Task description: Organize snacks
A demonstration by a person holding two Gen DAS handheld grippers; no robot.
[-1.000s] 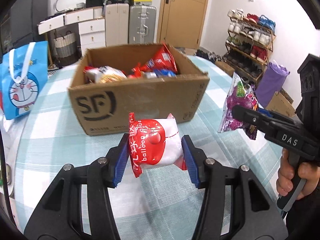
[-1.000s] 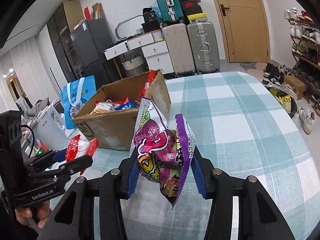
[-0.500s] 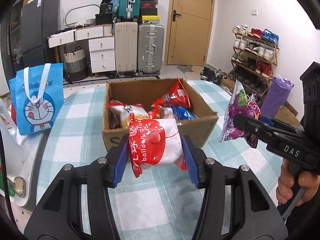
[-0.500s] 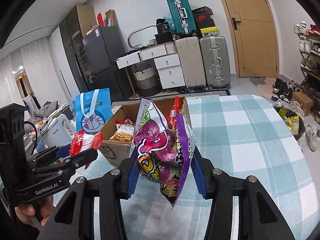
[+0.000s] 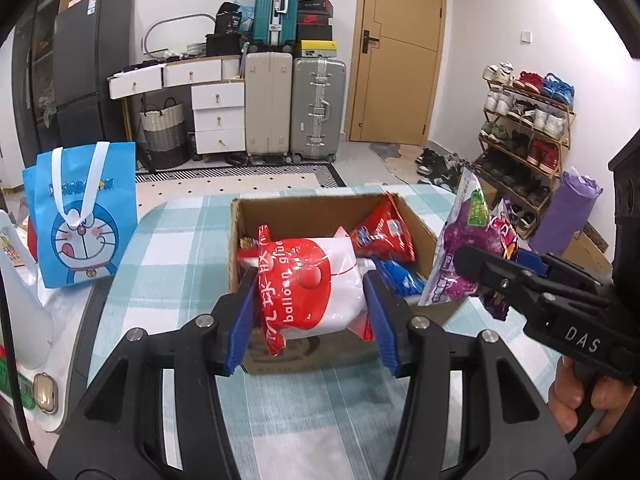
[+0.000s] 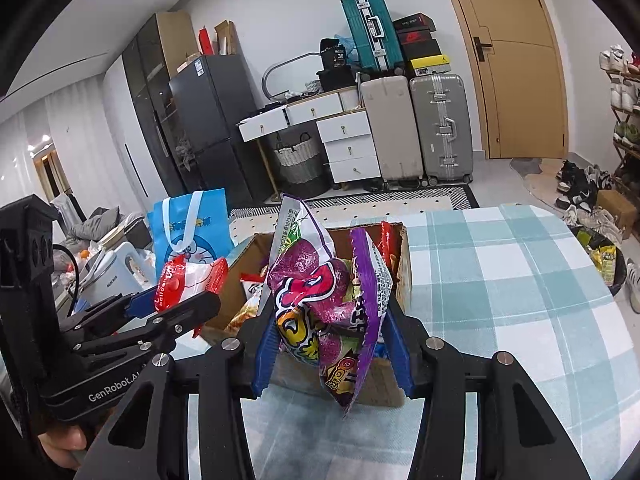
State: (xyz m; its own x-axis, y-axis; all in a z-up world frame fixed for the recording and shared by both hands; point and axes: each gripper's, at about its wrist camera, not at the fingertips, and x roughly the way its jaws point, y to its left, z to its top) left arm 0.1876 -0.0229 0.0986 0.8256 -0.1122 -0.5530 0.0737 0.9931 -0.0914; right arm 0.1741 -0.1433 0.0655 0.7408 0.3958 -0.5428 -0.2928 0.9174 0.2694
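Cardboard box: open-topped, just ahead of and below both grippers, part-filled with snacks.
Left gripper: clamped on red-and-white balloon glue packet, over near rim.
Right gripper: pinching purple snack bag.
Checked tablecloth: bare right of it.

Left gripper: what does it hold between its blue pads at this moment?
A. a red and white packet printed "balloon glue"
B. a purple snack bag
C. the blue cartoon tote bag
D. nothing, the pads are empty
A: in the left wrist view the left gripper pinches the red and white packet between its pads, in front of the cardboard box; the purple snack bag is in the right gripper.
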